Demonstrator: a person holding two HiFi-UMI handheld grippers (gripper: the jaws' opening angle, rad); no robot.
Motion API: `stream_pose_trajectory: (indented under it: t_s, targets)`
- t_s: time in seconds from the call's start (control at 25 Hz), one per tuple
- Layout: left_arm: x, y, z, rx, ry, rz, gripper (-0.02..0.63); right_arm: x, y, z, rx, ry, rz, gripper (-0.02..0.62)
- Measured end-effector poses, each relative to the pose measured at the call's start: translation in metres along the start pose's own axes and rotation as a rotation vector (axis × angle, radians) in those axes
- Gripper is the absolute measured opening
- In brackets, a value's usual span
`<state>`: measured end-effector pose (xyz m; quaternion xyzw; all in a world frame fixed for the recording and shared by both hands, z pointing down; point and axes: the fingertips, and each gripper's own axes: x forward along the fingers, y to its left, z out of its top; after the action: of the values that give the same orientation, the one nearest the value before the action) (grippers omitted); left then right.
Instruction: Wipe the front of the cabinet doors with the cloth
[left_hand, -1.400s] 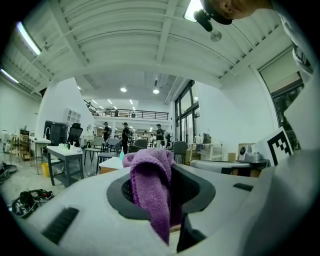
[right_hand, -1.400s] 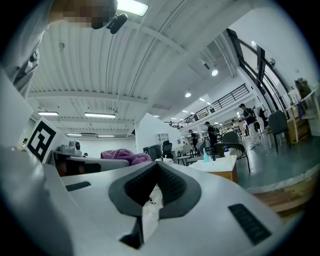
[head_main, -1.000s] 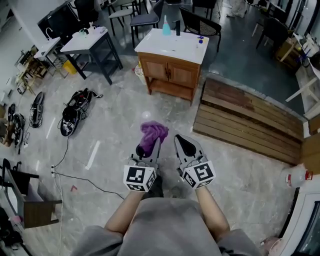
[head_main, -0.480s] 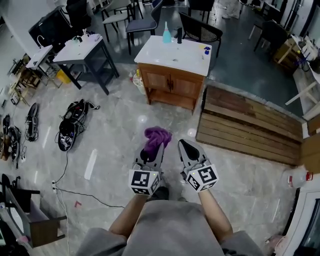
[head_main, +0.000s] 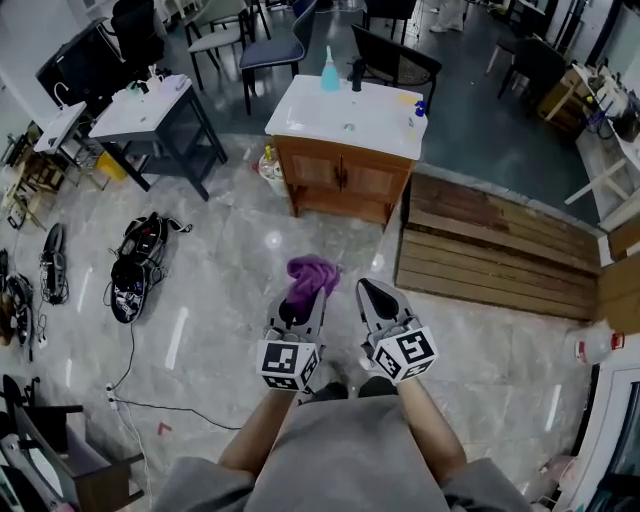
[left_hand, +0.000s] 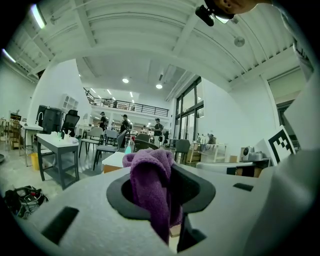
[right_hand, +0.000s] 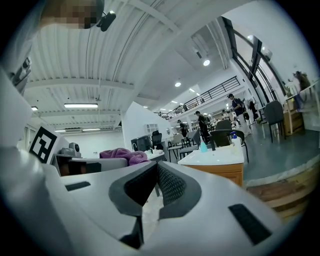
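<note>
A purple cloth (head_main: 312, 274) bunches out of my left gripper (head_main: 306, 297), which is shut on it; in the left gripper view the cloth (left_hand: 150, 180) hangs between the jaws. My right gripper (head_main: 369, 292) is beside it, shut with nothing in it, its jaws meeting in the right gripper view (right_hand: 155, 187). The wooden cabinet (head_main: 344, 177) with two front doors and a white top stands ahead across the floor, well apart from both grippers. It also shows in the right gripper view (right_hand: 222, 169).
A slatted wooden platform (head_main: 500, 250) lies right of the cabinet. A grey desk (head_main: 150, 108) stands at the left, with bags and cables (head_main: 135, 265) on the floor below it. Chairs (head_main: 395, 55) sit behind the cabinet, and a teal bottle (head_main: 330, 76) stands on its top.
The cabinet has slid lower in the head view as the person steps toward it. Both grippers keep the same pose, and the cloth stays held.
</note>
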<state>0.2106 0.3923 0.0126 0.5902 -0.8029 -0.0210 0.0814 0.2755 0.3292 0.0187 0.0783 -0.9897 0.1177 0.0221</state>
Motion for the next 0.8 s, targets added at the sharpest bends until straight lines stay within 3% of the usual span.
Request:
stream_pose_trajectory:
  t_s: [0.28,0.8]
  targets:
    - [0.024,0.025,-0.010,-0.025,0.032,0.000,0.110,0.028,-0.017,-0.010,0.026,0.031,-0.019,0.009]
    - [0.112,0.069,-0.021,-0.035,0.082,0.038,0.110,0.116,-0.088,-0.011,0.067,0.062,0.009,0.009]
